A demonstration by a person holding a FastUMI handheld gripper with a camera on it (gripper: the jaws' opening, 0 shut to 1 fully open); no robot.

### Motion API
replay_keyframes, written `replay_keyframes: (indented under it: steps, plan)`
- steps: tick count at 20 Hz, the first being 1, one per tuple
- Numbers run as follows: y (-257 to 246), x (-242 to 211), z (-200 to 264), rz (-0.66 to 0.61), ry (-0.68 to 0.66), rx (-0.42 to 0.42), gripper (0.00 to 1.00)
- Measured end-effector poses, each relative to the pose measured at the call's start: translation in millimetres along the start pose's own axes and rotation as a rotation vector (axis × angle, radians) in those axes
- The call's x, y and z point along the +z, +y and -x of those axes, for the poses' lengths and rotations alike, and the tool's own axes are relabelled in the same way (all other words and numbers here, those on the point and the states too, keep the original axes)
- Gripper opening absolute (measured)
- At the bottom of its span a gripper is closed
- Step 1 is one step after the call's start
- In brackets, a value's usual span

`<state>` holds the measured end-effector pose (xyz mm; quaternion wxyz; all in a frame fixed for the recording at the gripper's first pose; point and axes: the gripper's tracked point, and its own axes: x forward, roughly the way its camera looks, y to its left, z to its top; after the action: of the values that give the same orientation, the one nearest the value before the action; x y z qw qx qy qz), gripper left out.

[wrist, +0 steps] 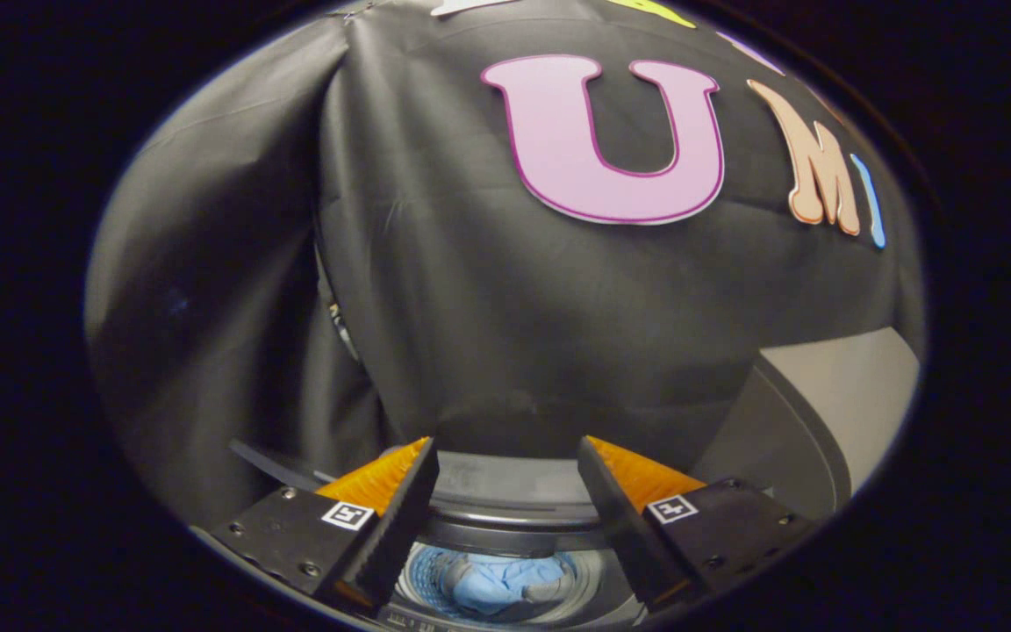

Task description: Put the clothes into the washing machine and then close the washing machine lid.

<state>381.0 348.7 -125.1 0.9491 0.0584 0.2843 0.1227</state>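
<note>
Two fingers of the gripper are standing wide apart, holding nothing. Blue clothes are lying in the washing machine drum below, at 6 o'clock. Loading looks done; the raised lid at 3 o'clock is awaiting closing next.

No readable txt or nos. anywhere; square coded markers on the fingers carry no legible chars.

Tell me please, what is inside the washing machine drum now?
A blue cloth lies in the drum, seen between the open, empty tongs. The tongs' fingers cover the drum's sides, so anything more there stays hidden.
</note>
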Motion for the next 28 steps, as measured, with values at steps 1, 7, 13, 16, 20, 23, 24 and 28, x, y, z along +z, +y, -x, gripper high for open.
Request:
replay_keyframes:
  steps: [1, 7, 13, 16, 20, 23, 24, 28]
  plan:
    - [-2.1, -6.2, 10.2, 0.029, -0.017, -0.009, 0.98]
    - [9.7, 3.1, 56.0, 0.054, -0.111, 0.047, 0.97]
    - [12.6, 18.1, 100.5, 0.056, -0.181, 0.087, 0.97]
    - [-0.2, 31.5, 135.0, 0.027, -0.233, 0.106, 0.97]
    - [-34.4, 51.3, 181.0, 0.032, -0.310, 0.087, 0.96]
    - [-61.2, 62.0, 219.9, 0.022, -0.373, 0.078, 0.96]
    - [-71.3, 64.2, 232.6, 0.020, -0.393, 0.072, 0.96]
    - [-125.3, 56.0, 265.4, 0.038, -0.436, 0.018, 0.96]
